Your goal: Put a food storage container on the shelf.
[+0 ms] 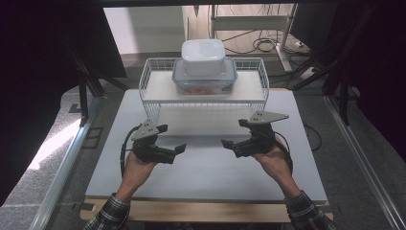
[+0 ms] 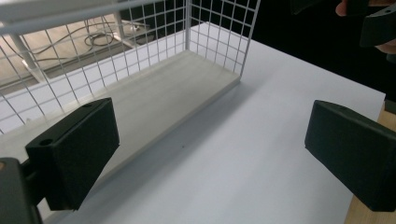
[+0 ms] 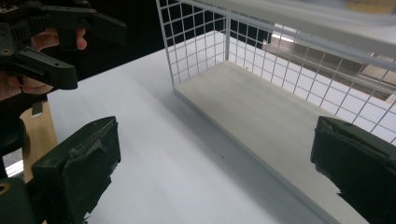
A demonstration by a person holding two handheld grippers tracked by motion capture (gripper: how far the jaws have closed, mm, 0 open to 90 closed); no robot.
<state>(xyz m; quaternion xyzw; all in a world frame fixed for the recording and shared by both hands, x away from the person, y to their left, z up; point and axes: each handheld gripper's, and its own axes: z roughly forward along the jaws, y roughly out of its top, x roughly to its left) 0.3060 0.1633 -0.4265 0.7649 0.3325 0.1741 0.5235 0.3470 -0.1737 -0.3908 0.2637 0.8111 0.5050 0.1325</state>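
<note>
A white wire rack [image 1: 203, 98] stands at the back of the white table [image 1: 206, 163]. On its upper shelf sits a clear box with a blue-rimmed lid [image 1: 204, 79], and a white lidded box [image 1: 203, 56] is stacked on top of it. My left gripper [image 1: 173, 138] hovers in front of the rack's left end, open and holding nothing. My right gripper [image 1: 233, 132] is in front of the right end, also open and holding nothing. The two grippers point inward toward each other. The left gripper view looks along the open jaws at the rack's pale lower board [image 2: 154, 98].
The rack's wire end wall [image 3: 196, 42] and lower board [image 3: 261, 107] lie ahead in the right gripper view, with the other hand's gripper [image 3: 46, 37] at the upper left. A wooden table edge [image 1: 206, 211] runs along the front. Cables [image 1: 263, 44] lie on the floor behind.
</note>
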